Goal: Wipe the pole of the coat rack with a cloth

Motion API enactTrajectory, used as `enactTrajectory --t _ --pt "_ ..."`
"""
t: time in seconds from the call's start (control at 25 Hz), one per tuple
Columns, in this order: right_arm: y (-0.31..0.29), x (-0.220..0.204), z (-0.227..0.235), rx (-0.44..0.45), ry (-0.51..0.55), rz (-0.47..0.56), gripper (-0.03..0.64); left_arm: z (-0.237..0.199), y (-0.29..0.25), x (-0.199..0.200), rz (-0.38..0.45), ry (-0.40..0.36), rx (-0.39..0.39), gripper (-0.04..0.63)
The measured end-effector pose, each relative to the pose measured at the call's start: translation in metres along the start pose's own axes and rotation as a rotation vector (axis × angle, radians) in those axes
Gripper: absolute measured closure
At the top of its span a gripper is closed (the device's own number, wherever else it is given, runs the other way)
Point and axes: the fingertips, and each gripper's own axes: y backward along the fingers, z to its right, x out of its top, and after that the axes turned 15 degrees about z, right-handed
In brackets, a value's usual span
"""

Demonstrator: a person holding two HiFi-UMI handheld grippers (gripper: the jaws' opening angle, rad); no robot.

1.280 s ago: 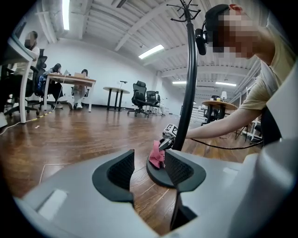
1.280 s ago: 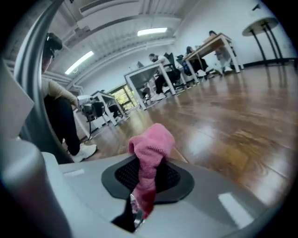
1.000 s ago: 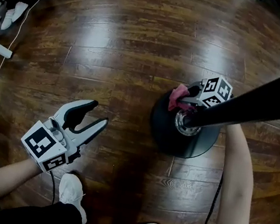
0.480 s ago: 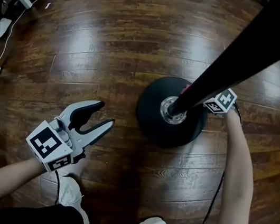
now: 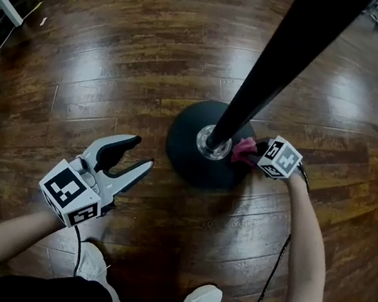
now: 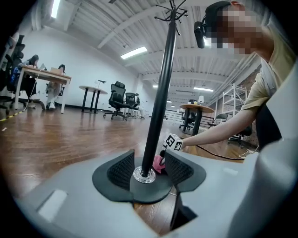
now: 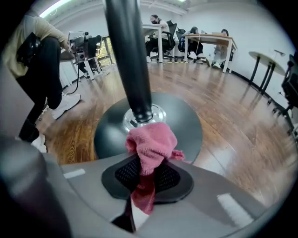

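Observation:
The coat rack's black pole [image 5: 277, 61] rises from a chrome collar [image 5: 209, 144] on a round black base [image 5: 181, 154]. My right gripper [image 5: 250, 152] is down at the foot of the pole, shut on a pink cloth [image 5: 244, 149]. In the right gripper view the cloth [image 7: 149, 148] bulges out of the jaws and presses against the pole [image 7: 130, 69] just above the collar. My left gripper [image 5: 134, 155] hovers open over the floor left of the base, holding nothing. In the left gripper view the pole [image 6: 160, 97] and the cloth [image 6: 159, 162] appear between its fingers.
Dark wooden floor [image 5: 133, 57] all around. White desk legs [image 5: 2, 1] and cables lie at the far left. The person's shoes [image 5: 93, 260] stand near the bottom edge. A black cable [image 5: 273, 270] trails from the right gripper. Desks, chairs and seated people are far off [image 6: 42, 74].
The head view has shifted, so the pole now leans across the upper middle. My right gripper with the cloth has moved round to the right side of the pole's foot. The left gripper stays open.

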Motion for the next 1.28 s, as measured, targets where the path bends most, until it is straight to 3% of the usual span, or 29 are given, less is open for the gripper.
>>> enactTrajectory --t 0.4,0.64,0.88,1.12,1.28 --pt "-0.024 0.021 -0.048 -0.077 0.049 -0.037 0.571 0.012 0.011 0.013 0.023 -0.014 -0.025 0.416" --pt "-0.036 0.031 -0.067 -0.108 0.087 -0.060 0.571 0.007 0.025 0.015 0.027 -0.012 -0.002 0.417" --pt "-0.065 0.059 -0.108 -0.079 0.073 0.073 0.571 0.006 0.033 0.018 0.030 -0.020 0.007 0.419" --pt "-0.092 0.086 -0.134 -0.094 0.175 0.078 0.571 0.015 0.031 0.020 0.034 -0.024 -0.004 0.419" --pt "-0.092 0.093 -0.138 -0.127 0.083 0.198 0.569 0.018 0.030 0.021 0.035 -0.031 -0.010 0.419"
